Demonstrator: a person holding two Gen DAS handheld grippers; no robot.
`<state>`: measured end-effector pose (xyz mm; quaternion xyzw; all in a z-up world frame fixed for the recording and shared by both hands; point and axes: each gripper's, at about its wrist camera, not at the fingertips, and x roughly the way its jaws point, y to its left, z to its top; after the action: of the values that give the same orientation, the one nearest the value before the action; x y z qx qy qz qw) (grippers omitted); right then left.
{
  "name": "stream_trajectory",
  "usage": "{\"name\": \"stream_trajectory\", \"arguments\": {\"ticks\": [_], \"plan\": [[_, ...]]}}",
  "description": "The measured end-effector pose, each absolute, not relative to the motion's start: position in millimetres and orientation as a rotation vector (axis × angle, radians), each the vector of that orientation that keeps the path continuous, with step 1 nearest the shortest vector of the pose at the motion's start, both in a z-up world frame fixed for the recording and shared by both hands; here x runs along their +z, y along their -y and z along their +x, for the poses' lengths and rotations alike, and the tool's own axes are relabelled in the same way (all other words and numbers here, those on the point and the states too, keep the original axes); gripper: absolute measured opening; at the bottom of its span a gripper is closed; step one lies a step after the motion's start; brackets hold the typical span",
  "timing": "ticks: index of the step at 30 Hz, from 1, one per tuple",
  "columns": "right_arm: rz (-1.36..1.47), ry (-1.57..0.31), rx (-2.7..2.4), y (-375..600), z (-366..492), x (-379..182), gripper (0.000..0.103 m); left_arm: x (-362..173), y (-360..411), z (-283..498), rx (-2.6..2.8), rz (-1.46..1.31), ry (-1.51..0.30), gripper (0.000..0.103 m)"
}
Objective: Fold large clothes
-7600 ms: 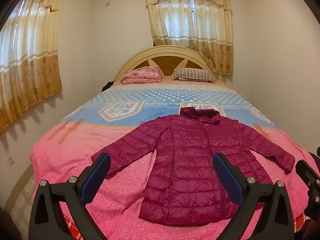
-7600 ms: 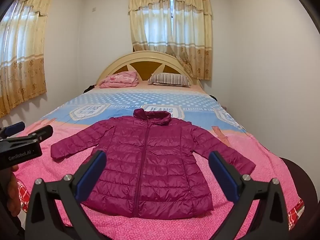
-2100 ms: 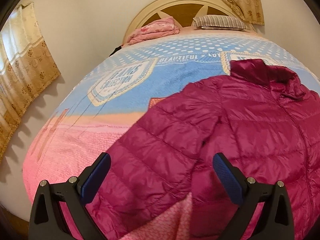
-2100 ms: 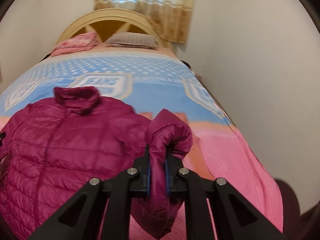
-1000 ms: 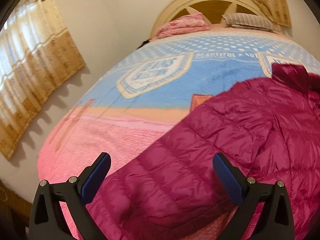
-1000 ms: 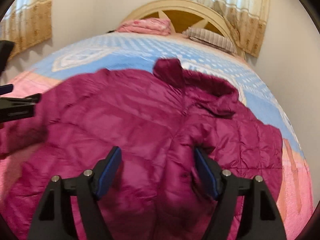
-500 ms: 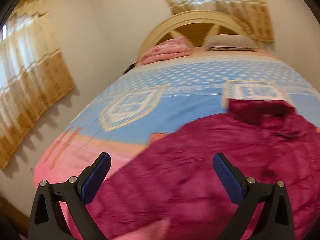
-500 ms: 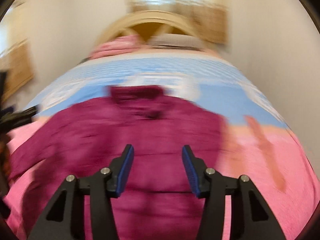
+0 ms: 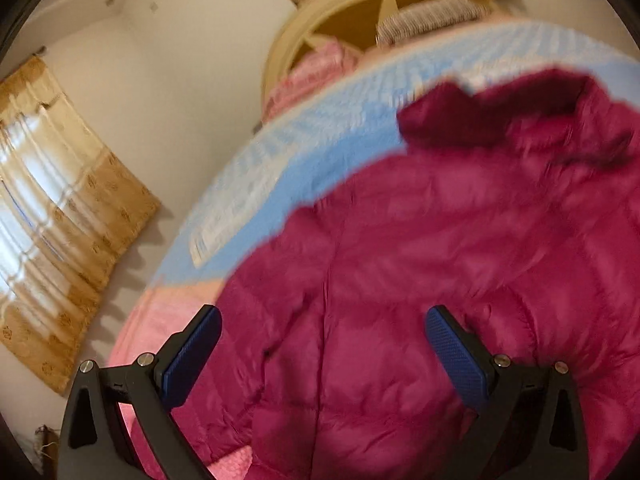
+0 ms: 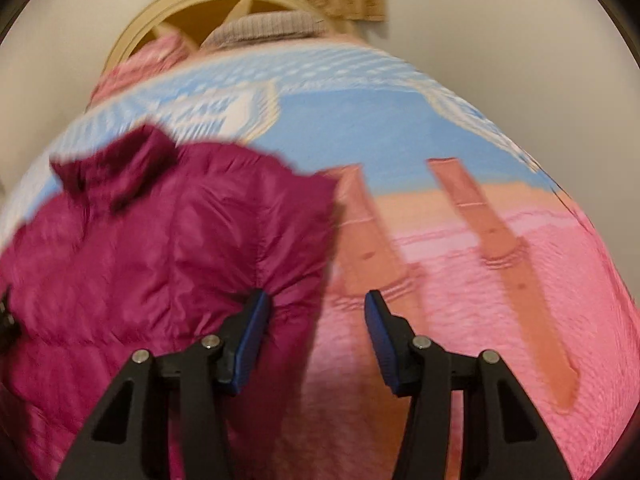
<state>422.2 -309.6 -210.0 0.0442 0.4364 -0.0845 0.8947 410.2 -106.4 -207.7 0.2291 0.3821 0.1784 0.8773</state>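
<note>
A magenta quilted jacket (image 9: 440,240) lies flat on the bed, collar (image 9: 480,116) toward the headboard. My left gripper (image 9: 324,354) hovers over the jacket's left side, wide open, with nothing pinched between its blue pads. In the right wrist view the jacket (image 10: 160,240) fills the left half, and its right edge runs down beside the left pad. My right gripper (image 10: 316,336) stands partly open above that edge and the pink bedspread (image 10: 500,300). Its pads press on nothing. Both views are blurred by motion.
The bedspread turns blue (image 10: 360,120) toward the cream headboard (image 9: 340,12). A pink folded blanket (image 9: 316,68) and a striped pillow (image 9: 432,16) lie there. A curtained window (image 9: 60,200) is on the left wall, and a plain wall (image 10: 540,40) runs along the bed's right side.
Both grippers have swung sideways and lower over the jacket. The right gripper's jaws have narrowed and now sit at the jacket's right edge. The left gripper stays wide open.
</note>
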Motion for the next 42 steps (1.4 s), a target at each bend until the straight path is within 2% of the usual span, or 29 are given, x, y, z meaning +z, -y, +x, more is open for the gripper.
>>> {"name": "stream_trajectory", "arguments": {"ticks": [9,11,15,17,20,22,26,42], "plan": [[-0.014,-0.935,-0.153,311.1,417.1,-219.1,0.056,-219.7,88.6,398.2,0.333,0.387,-0.823,0.102],[0.026,-0.919,-0.162,318.0,412.7,-204.3,0.056,-206.1,85.7,398.4,0.332,0.353,-0.829,0.102],[0.072,-0.783,-0.187,312.3,388.8,-159.4,0.057,-165.6,86.0,380.8,0.309,0.241,-0.695,0.102],[0.086,-0.762,-0.127,296.8,386.1,-152.0,0.057,-163.8,97.3,385.0,0.28,0.251,-0.709,0.102],[0.088,-0.805,-0.042,273.5,393.1,-167.0,0.055,-183.1,113.5,394.1,0.286,0.316,-0.737,0.102],[0.05,-0.846,-0.048,261.4,398.6,-187.4,0.05,-207.1,118.8,403.0,0.312,0.374,-0.769,0.102],[-0.01,-0.882,-0.059,249.4,403.4,-226.7,0.05,-225.5,110.8,409.3,0.291,0.342,-0.808,0.102],[-0.164,-0.873,-0.14,227.8,398.4,-230.5,0.052,-232.4,109.1,411.4,0.265,0.293,-0.819,0.102]]}}
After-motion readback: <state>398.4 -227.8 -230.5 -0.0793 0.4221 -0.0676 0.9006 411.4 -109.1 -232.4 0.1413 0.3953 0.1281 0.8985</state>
